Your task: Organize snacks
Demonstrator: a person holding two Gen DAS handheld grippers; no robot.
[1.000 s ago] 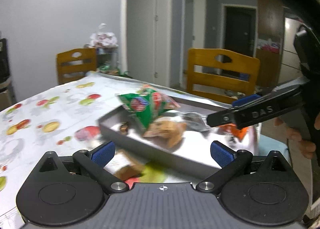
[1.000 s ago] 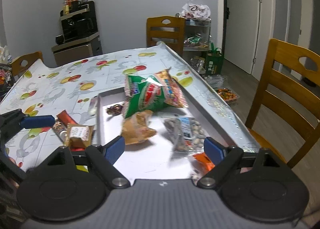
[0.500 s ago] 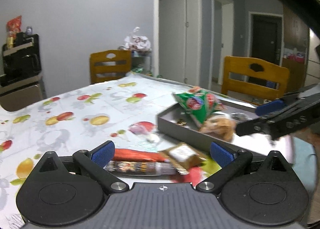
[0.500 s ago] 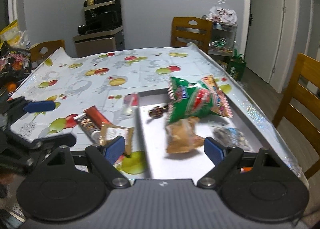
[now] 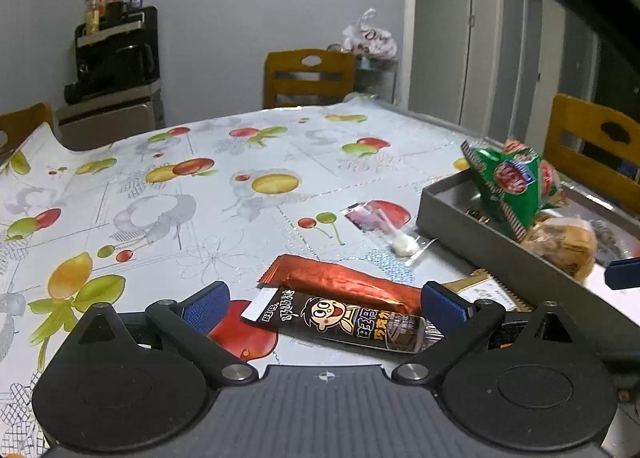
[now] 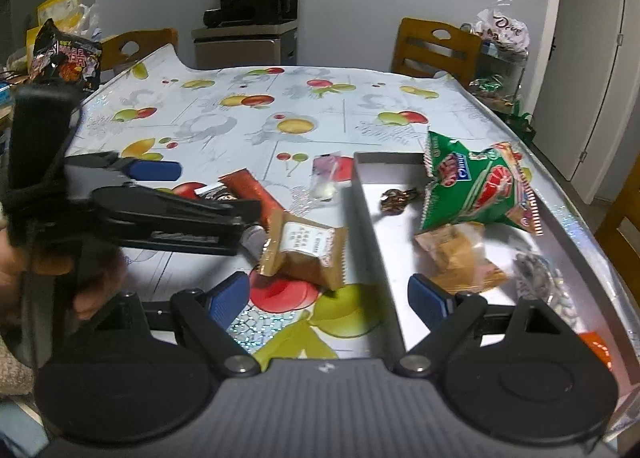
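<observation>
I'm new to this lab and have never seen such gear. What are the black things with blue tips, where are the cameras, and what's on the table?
They are hand-held tongs, one in each of a person's hands, each carrying a camera that looks out along its blue-padded fingers. The left tongs and right tongs are both open and hold nothing. In the right view the left tongs show from the side. On the fruit-print tablecloth lie a red bar, a dark cartoon wrapper, a tan packet and a small clear sweet. The grey tray holds a green bag and other snacks.
</observation>
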